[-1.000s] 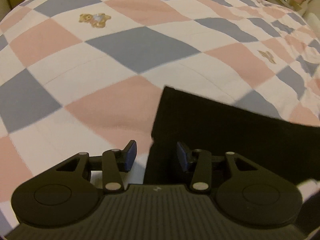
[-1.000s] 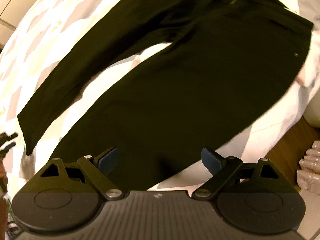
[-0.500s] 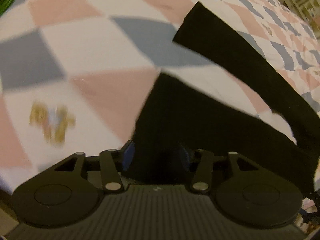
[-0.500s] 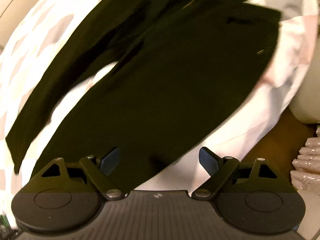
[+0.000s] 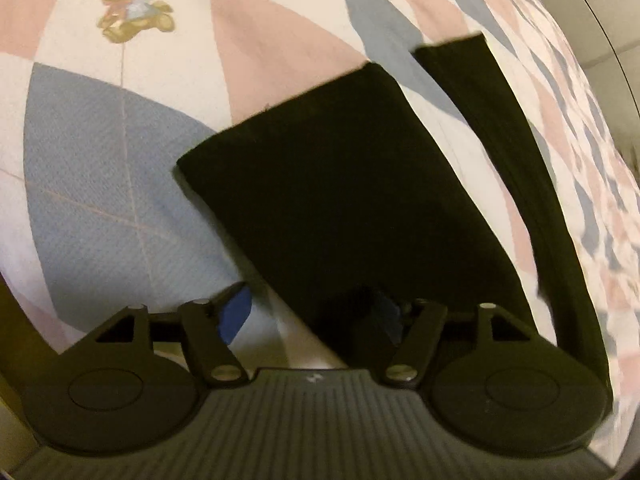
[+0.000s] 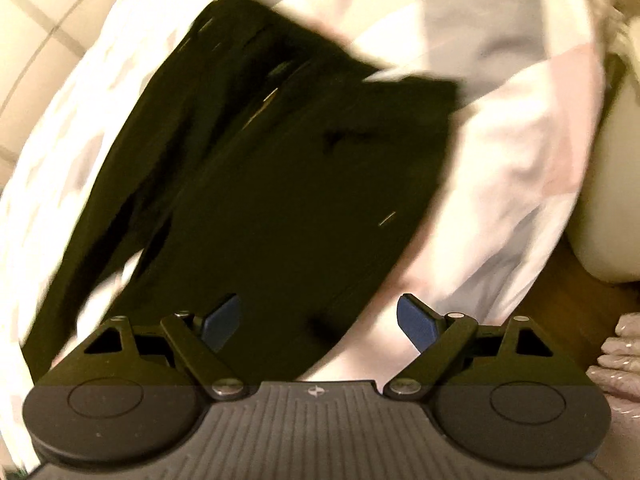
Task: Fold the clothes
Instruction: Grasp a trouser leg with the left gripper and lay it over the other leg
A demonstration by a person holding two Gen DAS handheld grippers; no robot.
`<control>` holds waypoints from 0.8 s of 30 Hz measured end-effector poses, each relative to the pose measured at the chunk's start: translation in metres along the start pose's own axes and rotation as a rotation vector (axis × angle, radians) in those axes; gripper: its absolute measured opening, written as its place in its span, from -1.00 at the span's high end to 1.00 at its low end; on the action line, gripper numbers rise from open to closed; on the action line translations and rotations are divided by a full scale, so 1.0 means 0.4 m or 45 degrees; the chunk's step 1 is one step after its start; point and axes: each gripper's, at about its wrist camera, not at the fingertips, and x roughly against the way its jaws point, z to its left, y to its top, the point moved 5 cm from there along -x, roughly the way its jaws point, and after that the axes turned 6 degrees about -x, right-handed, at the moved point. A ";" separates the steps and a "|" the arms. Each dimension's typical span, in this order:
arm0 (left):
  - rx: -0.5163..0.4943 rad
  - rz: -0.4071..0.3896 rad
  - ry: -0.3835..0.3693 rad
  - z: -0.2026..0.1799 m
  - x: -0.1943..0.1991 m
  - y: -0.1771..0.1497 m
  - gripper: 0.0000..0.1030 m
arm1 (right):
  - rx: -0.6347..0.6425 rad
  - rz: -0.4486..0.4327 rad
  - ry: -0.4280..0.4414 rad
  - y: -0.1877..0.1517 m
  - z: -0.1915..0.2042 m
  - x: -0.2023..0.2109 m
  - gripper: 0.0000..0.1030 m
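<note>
Black trousers (image 5: 332,184) lie spread on the checked quilt (image 5: 100,168). Your left gripper (image 5: 312,312) is closing around one leg hem, apparently not yet pinching; your right gripper (image 6: 320,318) hangs wide apart above the blurred waist.

No readable text, label, brand or number appears anywhere in either wrist view.

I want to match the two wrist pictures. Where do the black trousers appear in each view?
Left wrist view: the black trousers show as two leg ends, the nearer one in the centre, running down between the left tongs, which are closing.
Right wrist view: the trousers fill the centre, waist end at the upper right.
Shared landmark: the checked quilt beneath.
</note>
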 end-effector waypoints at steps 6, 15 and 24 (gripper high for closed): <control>-0.020 -0.075 0.084 -0.014 0.007 0.017 0.65 | -0.144 -0.104 0.055 0.142 -0.110 -0.031 -0.61; -0.193 -0.154 0.265 -0.076 0.024 0.011 0.96 | -0.145 -0.045 0.013 0.183 -0.150 -0.114 0.59; -0.377 -0.261 0.258 -0.064 0.209 -0.039 0.88 | -0.009 -0.090 0.085 0.214 -0.104 0.087 0.91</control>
